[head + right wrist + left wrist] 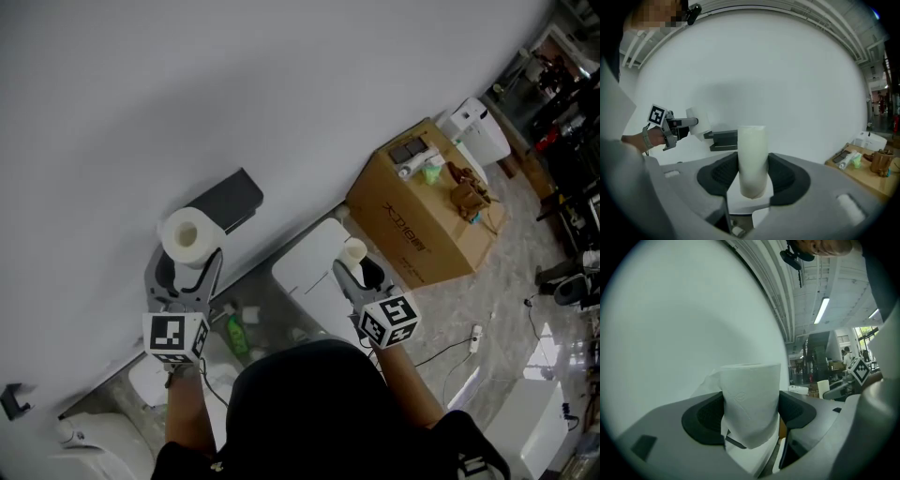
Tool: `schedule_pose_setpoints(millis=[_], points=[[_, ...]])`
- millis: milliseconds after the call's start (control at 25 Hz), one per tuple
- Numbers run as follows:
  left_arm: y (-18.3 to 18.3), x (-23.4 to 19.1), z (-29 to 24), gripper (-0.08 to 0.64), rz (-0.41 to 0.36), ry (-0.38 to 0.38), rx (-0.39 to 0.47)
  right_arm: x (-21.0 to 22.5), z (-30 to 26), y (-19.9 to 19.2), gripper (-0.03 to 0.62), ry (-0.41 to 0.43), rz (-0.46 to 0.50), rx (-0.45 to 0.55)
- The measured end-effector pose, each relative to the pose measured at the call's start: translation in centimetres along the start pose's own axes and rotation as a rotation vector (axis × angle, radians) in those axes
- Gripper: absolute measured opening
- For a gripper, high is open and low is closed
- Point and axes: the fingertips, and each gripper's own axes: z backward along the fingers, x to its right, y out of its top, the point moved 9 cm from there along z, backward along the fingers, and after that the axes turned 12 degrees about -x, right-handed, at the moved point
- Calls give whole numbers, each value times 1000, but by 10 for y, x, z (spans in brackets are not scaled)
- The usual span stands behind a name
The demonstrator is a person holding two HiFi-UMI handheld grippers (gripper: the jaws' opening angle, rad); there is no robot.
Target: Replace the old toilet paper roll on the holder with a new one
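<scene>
Left gripper (190, 267) clamped on new roll (189, 234) — holder (232, 200) close at 1 o'clock; right gripper (359, 267), clamping old core (354, 249), farther off.

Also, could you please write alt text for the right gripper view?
The right tongs grip a slim pale tube before a white wall. Beyond, the left tongs hold a full paper roll beside the dark holder.

The wall (187, 94) is lit evenly and brightly, shadows kept soft. Glare is caught on the floor (542, 356). A strip light (821, 310) is seen overhead. Both gripper views are bent and darkened at the edges; the roll (750, 399) is rendered slightly soft.
</scene>
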Motion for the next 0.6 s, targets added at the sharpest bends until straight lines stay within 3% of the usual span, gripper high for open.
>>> schedule_pose_setpoints(millis=[600], points=[[19,-13,-69,362,5,-27,-42,17,62,-31,192,-177,-103,15]])
